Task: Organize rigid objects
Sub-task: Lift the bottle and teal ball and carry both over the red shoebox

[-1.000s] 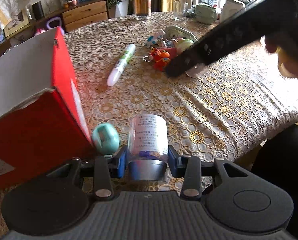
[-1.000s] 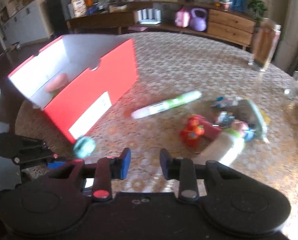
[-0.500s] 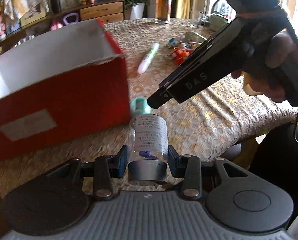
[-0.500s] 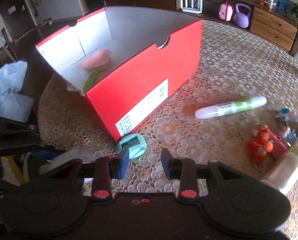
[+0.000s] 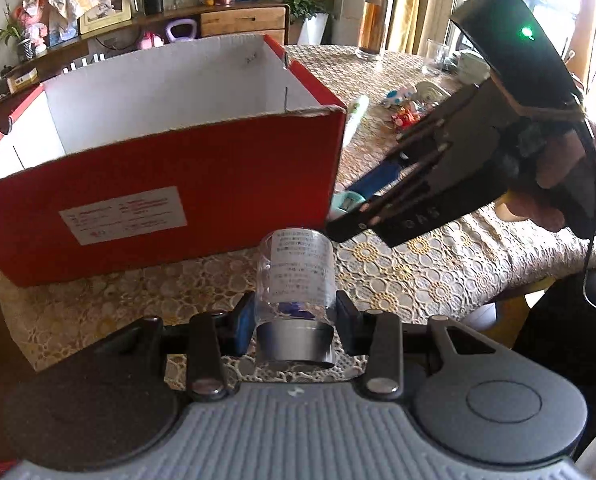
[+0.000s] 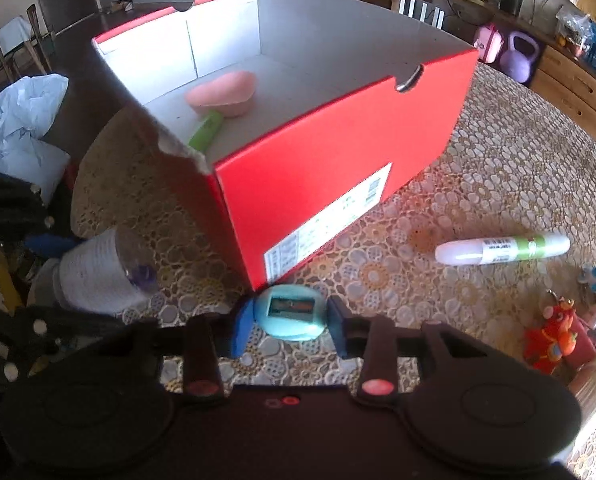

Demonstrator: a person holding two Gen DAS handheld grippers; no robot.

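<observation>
My left tongs clench a small clear jar, held just in front of the red box on the lace-covered surface. My right tongs are opening, a teal egg-shaped toy lying between them at the box's corner, pads apparently not pressing. A white-and-green marker lies farther right.

A clear labelled bottle with a silver cap is held off the surface. A teal egg-shaped gadget lies at the red box's corner; inside the box rest a pink case and a green tube.
</observation>
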